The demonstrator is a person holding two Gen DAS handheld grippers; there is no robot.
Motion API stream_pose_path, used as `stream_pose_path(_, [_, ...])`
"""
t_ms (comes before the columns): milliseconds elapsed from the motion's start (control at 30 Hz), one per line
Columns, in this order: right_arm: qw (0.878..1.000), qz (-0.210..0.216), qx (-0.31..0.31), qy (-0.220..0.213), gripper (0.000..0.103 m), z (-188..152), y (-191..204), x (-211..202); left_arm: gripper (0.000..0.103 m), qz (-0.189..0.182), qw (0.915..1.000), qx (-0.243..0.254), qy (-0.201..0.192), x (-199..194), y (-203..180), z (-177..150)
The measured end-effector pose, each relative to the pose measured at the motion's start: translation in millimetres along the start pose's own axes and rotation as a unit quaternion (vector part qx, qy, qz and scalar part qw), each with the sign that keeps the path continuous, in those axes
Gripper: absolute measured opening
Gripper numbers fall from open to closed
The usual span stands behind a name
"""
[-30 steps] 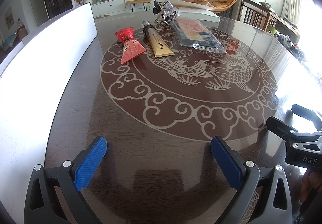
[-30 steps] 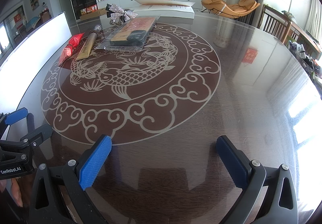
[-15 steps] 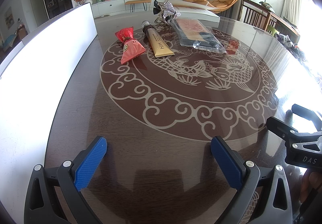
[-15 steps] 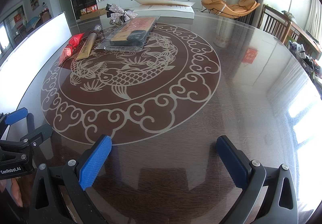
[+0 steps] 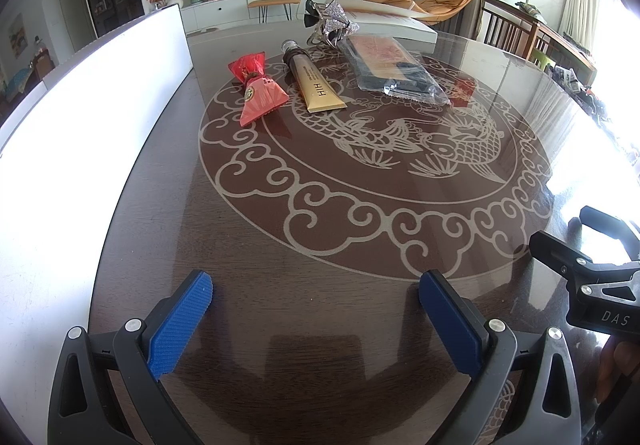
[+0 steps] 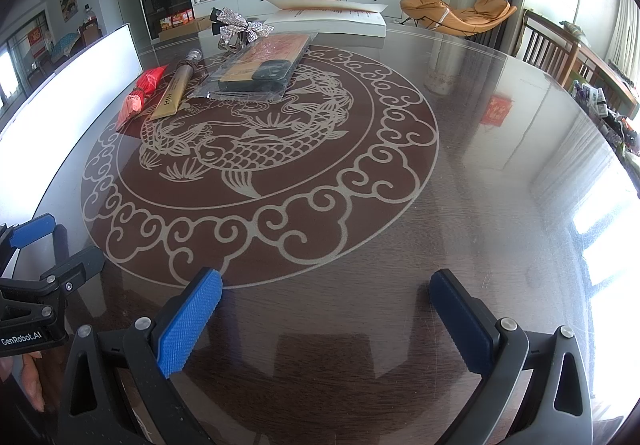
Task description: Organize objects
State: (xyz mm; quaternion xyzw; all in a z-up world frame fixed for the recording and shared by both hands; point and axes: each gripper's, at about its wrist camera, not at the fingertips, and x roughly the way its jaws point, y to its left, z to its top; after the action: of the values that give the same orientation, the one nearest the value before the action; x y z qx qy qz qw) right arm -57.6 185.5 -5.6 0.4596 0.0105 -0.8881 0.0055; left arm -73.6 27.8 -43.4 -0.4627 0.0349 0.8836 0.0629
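On the far side of the round glass table [image 5: 320,229] lie a red wrapped packet [image 5: 258,87] [image 6: 140,95], a gold tube [image 5: 314,83] [image 6: 174,93], a clear bag with a dark item and a red-patterned card [image 5: 394,71] [image 6: 262,69], and a silver glitter bow [image 5: 330,23] [image 6: 238,27]. My left gripper [image 5: 316,287] hovers open over the near table edge, nothing between its blue pads. My right gripper [image 6: 326,283] is open too and empty, a little to the right of the left one. Both are far from the objects.
A white board [image 5: 80,125] stands along the table's left edge. A long white box [image 6: 326,19] lies beyond the bow at the back. Wooden chairs [image 6: 560,53] stand at the right. A fish and cloud pattern covers the table middle.
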Motion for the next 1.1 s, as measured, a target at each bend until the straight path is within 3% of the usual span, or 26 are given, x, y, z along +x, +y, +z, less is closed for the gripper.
stream_pose_path(133, [1.0, 0.0, 0.0, 0.0, 0.103, 0.0, 0.0, 0.0, 0.103, -0.005, 0.9998, 0.005, 0.02, 2.7, 1.5, 3.4])
stream_pose_path(800, [1.0, 0.005, -0.003, 0.004, 0.103, 1.5, -1.2, 0.9, 0.103, 0.002, 0.9999, 0.0, -0.016, -10.2, 19.6, -21.5])
stream_pose_path(867, [0.999, 0.016, -0.025, 0.029, 0.103, 14.5, -2.1, 7.0, 0.103, 0.001, 0.9998, -0.001, -0.019, -12.5, 23.2, -24.5])
stream_pose_path(933, [0.999, 0.006, -0.026, 0.017, 0.103, 39.8, -6.4, 8.7, 0.103, 0.002, 0.9998, -0.001, -0.019, -12.1, 22.9, -23.7])
stream_pose_path(1000, [1.0, 0.009, -0.015, 0.001, 0.103, 76.5, -9.6, 13.0, 0.103, 0.003, 0.9998, -0.003, -0.019, -11.1, 22.6, -22.5])
stream_pose_path(1100, [0.999, 0.024, -0.005, 0.027, 0.103, 132.6, -3.6, 41.0, 0.103, 0.004, 0.9998, -0.004, -0.019, -10.8, 22.4, -22.1])
